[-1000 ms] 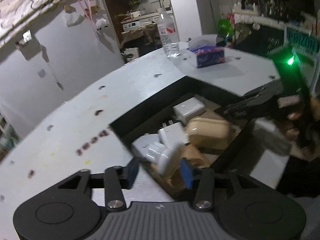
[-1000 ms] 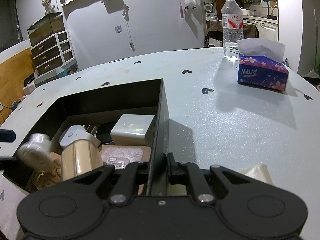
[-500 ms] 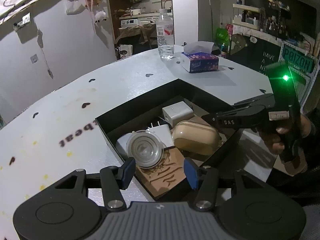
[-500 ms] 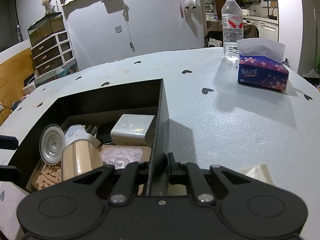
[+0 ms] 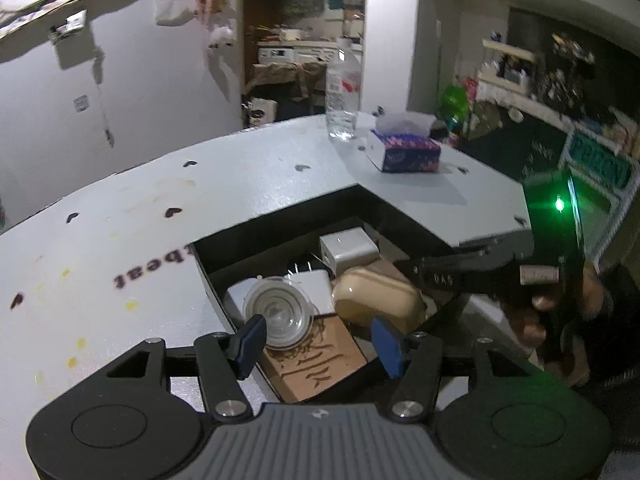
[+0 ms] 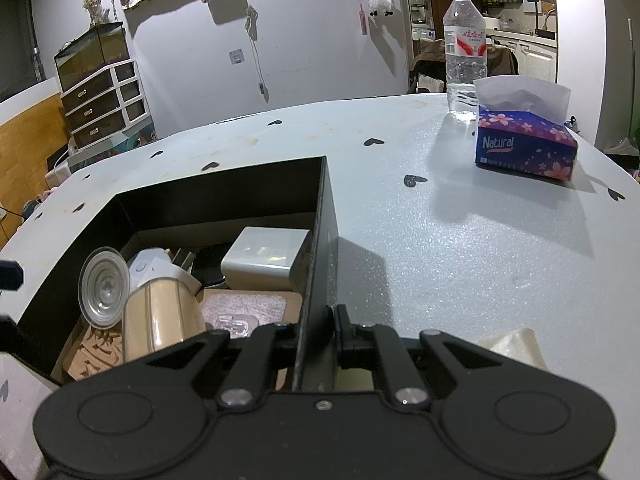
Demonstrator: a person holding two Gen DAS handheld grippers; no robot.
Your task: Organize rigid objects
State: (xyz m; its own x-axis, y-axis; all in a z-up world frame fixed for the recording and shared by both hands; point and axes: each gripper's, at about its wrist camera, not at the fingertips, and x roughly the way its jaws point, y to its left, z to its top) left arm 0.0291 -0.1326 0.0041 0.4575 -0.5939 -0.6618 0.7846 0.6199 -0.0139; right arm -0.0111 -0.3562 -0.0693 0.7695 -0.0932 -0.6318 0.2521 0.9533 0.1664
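The pale table fills both my views, dotted with small dark hearts. On it sits the black box, open at the top, its far walls standing dark against the tabletop. Well beyond the box, a tissue pack lies just beside a water bottle.

My right claw is pressed together on the box's right wall, one finger inside and one outside, pinching that thin black panel. In the left view it reaches in from the right, with my hand behind it.

Inside the box, a brown board lies flat at the near end. A tan case rests on it, and behind that sits a white charger against the far side. A second white plug shows between them, prongs up.

My left claw hovers over the near edge of the box; its blue pads have just been spreading, and now stand apart. The clear round lid leans tilted on the board just ahead of the left pad; I cannot tell whether that pad touches it, and the right pad is clear of it.
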